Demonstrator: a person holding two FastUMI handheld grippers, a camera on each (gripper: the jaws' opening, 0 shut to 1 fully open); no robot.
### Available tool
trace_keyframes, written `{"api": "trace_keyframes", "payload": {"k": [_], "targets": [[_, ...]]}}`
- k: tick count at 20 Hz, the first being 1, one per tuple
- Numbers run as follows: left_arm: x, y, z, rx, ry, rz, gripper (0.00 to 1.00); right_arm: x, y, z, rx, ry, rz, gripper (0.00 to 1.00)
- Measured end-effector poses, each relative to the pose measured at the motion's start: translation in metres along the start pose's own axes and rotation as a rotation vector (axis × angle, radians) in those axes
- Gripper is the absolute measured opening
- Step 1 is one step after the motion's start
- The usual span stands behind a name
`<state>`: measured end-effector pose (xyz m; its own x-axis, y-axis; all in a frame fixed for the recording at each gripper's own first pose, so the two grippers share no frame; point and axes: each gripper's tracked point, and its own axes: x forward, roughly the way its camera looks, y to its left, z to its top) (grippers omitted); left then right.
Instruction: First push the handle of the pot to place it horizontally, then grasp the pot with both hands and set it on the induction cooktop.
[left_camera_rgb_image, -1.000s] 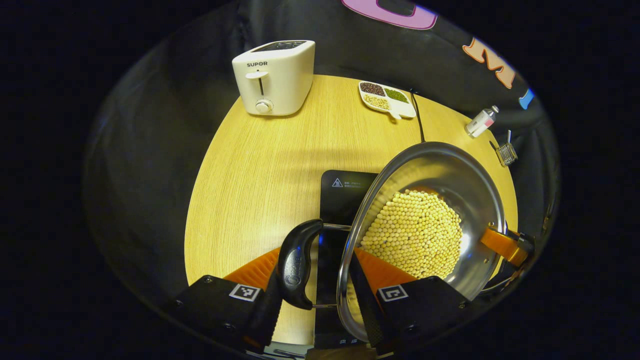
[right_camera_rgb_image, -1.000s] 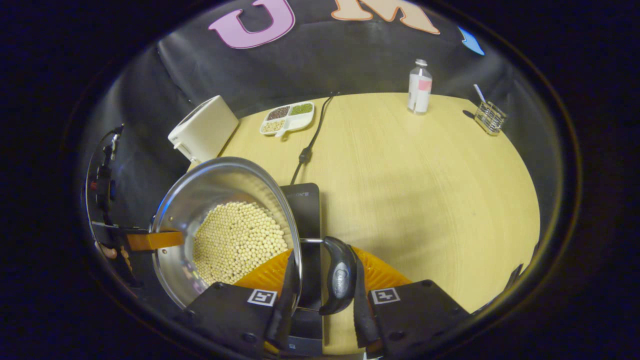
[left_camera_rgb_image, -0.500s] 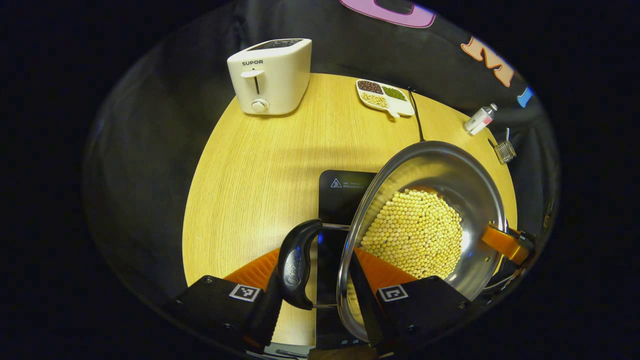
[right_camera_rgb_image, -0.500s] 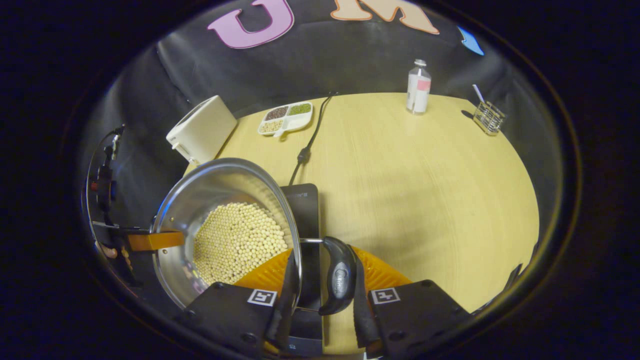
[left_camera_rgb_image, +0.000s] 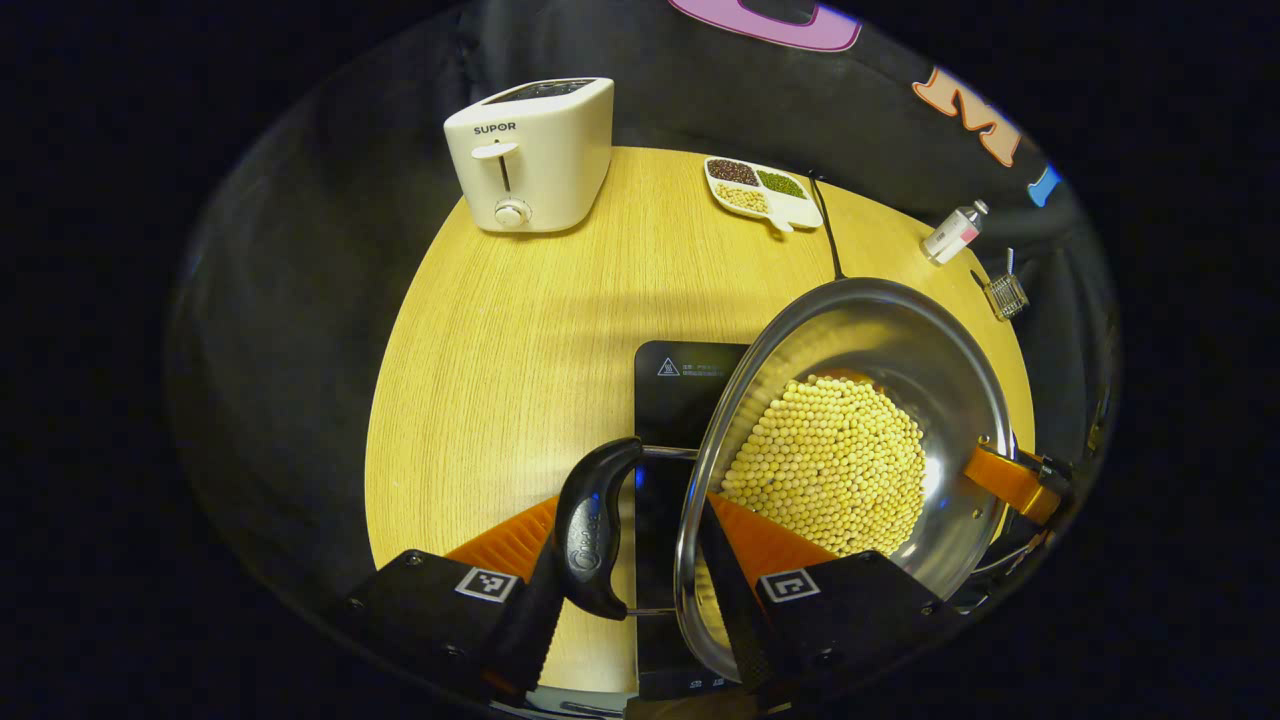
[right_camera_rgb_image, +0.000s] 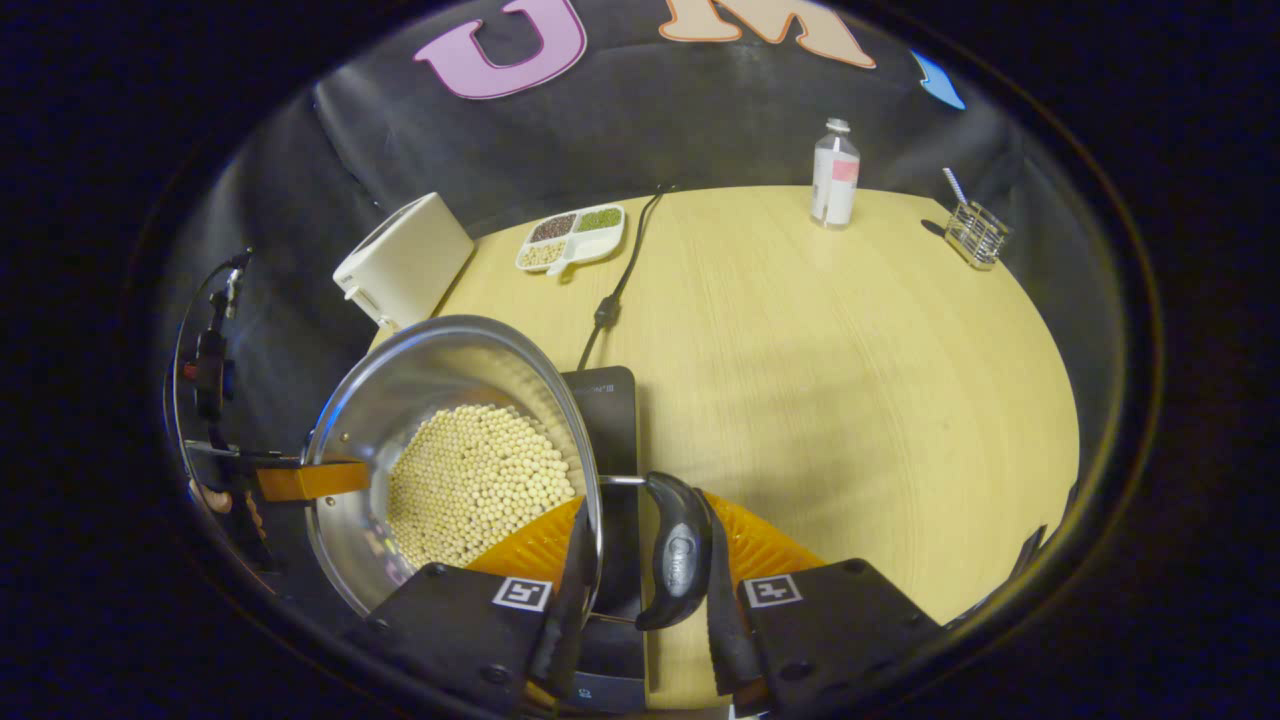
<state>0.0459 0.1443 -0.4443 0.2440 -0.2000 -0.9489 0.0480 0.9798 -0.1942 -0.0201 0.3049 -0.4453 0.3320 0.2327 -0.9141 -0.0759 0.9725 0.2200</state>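
Both grippers, left (left_camera_rgb_image: 640, 600) and right (right_camera_rgb_image: 640, 610), clamp the handles of a bean-laden steel pot (left_camera_rgb_image: 850, 460), likely heavy and slick, above the cooktop (left_camera_rgb_image: 680, 390).

Pot (left_camera_rgb_image: 850, 440) over cooktop (left_camera_rgb_image: 680, 385), toaster (left_camera_rgb_image: 530, 150) and tray (left_camera_rgb_image: 765, 190) behind

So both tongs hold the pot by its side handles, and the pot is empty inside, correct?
Not quite: the pot is not empty. The left gripper view shows it holding a heap of pale round beans. Both tongs do hold its side handles.
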Motion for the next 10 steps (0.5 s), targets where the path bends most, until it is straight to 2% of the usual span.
{"api": "trace_keyframes", "payload": {"k": [1,2,3,10], "targets": [[-0.0003,-0.0002,-0.0013,0.0,0.003,0.001,0.75,0.0003,0.0002,0.0006,0.003,-0.001,0.001,0.59],[-0.0016,0.0,-0.0009,0.0,0.002,0.002,0.75,-0.0002,0.0001,0.0004,0.002,-0.001,0.002,0.59],[-0.0002,0.0005,-0.0012,-0.001,0.002,0.005,0.74,0.0002,0.0003,0.0009,-0.001,-0.002,0.002,0.54],[-0.0033,0.0011,0.0013,-0.02,-0.016,0.026,0.77,-0.0001,0.0,0.0015,-0.003,-0.009,0.003,0.56]]}}
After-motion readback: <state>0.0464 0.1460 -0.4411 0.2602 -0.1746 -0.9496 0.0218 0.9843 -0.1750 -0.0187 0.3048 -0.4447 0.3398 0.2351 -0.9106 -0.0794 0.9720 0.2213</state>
